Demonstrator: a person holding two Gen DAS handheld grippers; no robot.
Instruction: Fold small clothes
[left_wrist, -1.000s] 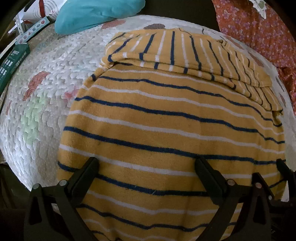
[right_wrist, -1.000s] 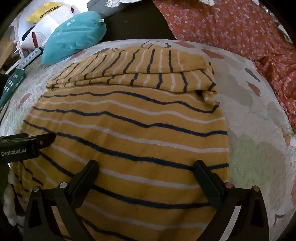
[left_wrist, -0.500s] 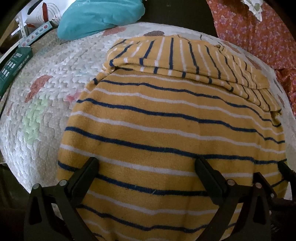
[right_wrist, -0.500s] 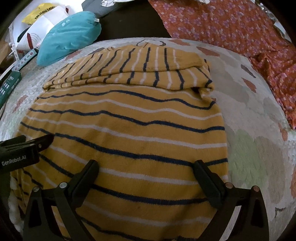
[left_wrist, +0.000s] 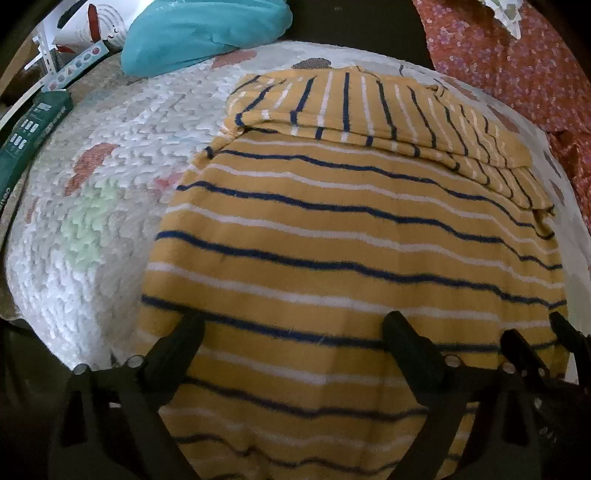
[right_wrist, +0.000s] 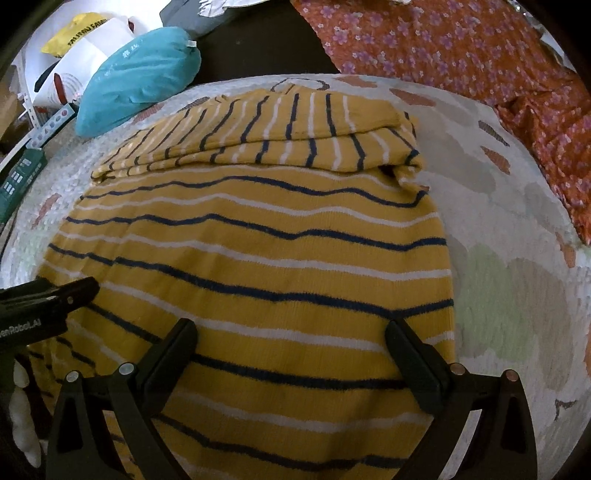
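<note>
The striped shirt (left_wrist: 351, 258) looks soft, light and floppy, so I'd pinch its bottom hem with my left claw (left_wrist: 291, 332), now closing with nothing pinched, and my right claw (right_wrist: 291, 336), spread apart.

Both tools matte black, 2 wedge fingers (right_wrist: 413, 362) each, round rivets, white, apparently "GenRobot.AI" lettering.

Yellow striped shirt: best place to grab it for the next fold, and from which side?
Grip the near hem of the yellow striped shirt at its two bottom corners, coming from the near edge. The far end is already folded over into a thick band, and the near part lies flat on the quilt. The left hand-held gripper, jaws closing, and the right hand-held gripper already straddle it.
</note>
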